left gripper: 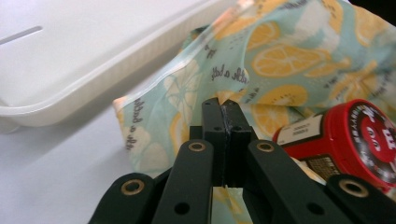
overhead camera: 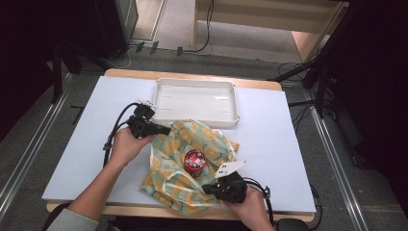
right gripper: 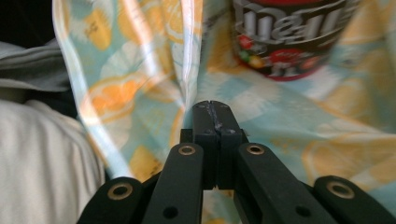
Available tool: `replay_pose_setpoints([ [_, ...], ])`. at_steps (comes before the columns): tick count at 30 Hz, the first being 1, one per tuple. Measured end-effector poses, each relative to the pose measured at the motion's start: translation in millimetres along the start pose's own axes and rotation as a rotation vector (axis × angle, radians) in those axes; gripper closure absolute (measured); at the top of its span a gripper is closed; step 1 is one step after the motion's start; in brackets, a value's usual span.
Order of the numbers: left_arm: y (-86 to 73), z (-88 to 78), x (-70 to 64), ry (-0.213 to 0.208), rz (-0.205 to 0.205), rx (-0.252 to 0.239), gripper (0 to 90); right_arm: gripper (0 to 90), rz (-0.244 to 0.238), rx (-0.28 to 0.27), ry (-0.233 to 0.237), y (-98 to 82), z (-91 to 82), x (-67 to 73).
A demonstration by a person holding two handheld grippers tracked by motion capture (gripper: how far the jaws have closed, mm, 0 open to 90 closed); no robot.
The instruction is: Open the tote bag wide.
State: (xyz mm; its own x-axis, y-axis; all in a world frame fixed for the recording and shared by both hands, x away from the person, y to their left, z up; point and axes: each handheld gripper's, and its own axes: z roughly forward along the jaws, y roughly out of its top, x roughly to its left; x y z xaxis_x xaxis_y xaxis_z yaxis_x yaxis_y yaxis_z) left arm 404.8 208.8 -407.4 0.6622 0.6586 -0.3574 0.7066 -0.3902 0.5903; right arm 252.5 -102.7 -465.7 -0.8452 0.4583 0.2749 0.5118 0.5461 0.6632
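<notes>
Wrapping step: both tongs, left [overhead camera: 166,130] and right [overhead camera: 208,189], clamped on lemon-print cloth [overhead camera: 168,161] around M&M's can [overhead camera: 194,161]; next, fold edges over can.

Probably a lab: floor cables [overhead camera: 202,45], stands [overhead camera: 320,86]

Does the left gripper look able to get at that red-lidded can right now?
Probably yes. The can stands uncovered on the cloth, close beside the left gripper, with nothing between them. Its jaws are shut, though, so they would need opening first.
</notes>
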Motion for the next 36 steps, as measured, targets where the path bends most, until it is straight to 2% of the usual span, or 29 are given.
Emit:
replay_pose_setpoints([
  [5,0.2,-5.5,10.9,0.015,-0.030,-0.020,90.0,90.0,-0.007,0.018,0.023,-3.4,6.2,6.1],
  [8,-0.9,-12.1,20.8,0.049,-0.052,-0.037,90.0,90.0,-0.012,0.025,0.035,-5.6,8.5,10.0],
  [13,-3.6,-11.2,23.9,0.057,-0.063,-0.037,90.0,90.0,-0.023,0.038,0.047,-6.6,10.3,12.2],
  [14,-4.6,-10.0,23.3,0.046,-0.064,-0.037,90.0,90.0,-0.024,0.041,0.051,-6.6,10.5,12.5],
  [15,-5.0,-9.5,20.1,0.012,-0.061,-0.038,90.0,90.0,-0.035,0.037,0.046,-5.3,9.4,12.2],
  [16,-5.0,-9.5,20.1,0.012,-0.061,-0.038,89.0,90.0,-0.035,0.037,0.046,-5.3,9.4,12.2],
  [17,-4.8,-9.8,17.0,-0.005,-0.057,-0.039,89.0,90.0,-0.035,0.032,0.038,-4.0,7.6,12.2],
  [18,-4.1,-11.7,10.1,-0.010,-0.034,-0.038,81.9,90.0,-0.035,0.009,0.027,-1.2,2.4,11.0],
  [20,-3.6,-13.8,6.3,-0.012,-0.020,-0.037,79.2,90.0,-0.032,0.003,0.023,0.4,-0.4,10.8],
  [24,-2.1,-27.0,-7.5,-0.030,0.027,-0.054,64.2,87.7,-0.032,-0.034,-0.001,7.0,-14.5,9.5],
  [28,-0.7,-36.4,-16.8,-0.029,0.048,-0.067,59.7,87.1,-0.042,-0.049,-0.011,13.5,-25.3,11.7],
  [30,-0.1,-42.7,-24.0,-0.042,0.057,-0.079,60.1,86.9,-0.048,-0.067,-0.017,19.7,-34.2,12.8],
  [31,-0.1,-43.9,-26.8,-0.053,0.061,-0.078,65.1,87.0,-0.046,-0.082,-0.025,26.1,-42.5,11.9],
  [32,-1.2,-43.7,-35.1,-0.073,0.077,-0.069,67.8,87.2,-0.049,-0.093,-0.032,29.9,-46.7,10.0],
  [33,-1.2,-43.7,-35.1,-0.073,0.077,-0.069,71.4,87.2,-0.049,-0.093,-0.032,29.9,-46.7,10.0],
  [34,-2.7,-41.8,-40.3,-0.086,0.083,-0.069,71.4,87.6,-0.047,-0.104,-0.039,33.5,-50.3,7.2],
  [35,-5.0,-38.1,-45.6,-0.098,0.088,-0.064,78.8,88.8,-0.038,-0.124,-0.052,40.1,-55.5,-0.3],
  [36,-5.0,-38.1,-45.6,-0.098,0.088,-0.064,81.3,89.6,-0.032,-0.128,-0.058,42.5,-56.7,-3.3],
])
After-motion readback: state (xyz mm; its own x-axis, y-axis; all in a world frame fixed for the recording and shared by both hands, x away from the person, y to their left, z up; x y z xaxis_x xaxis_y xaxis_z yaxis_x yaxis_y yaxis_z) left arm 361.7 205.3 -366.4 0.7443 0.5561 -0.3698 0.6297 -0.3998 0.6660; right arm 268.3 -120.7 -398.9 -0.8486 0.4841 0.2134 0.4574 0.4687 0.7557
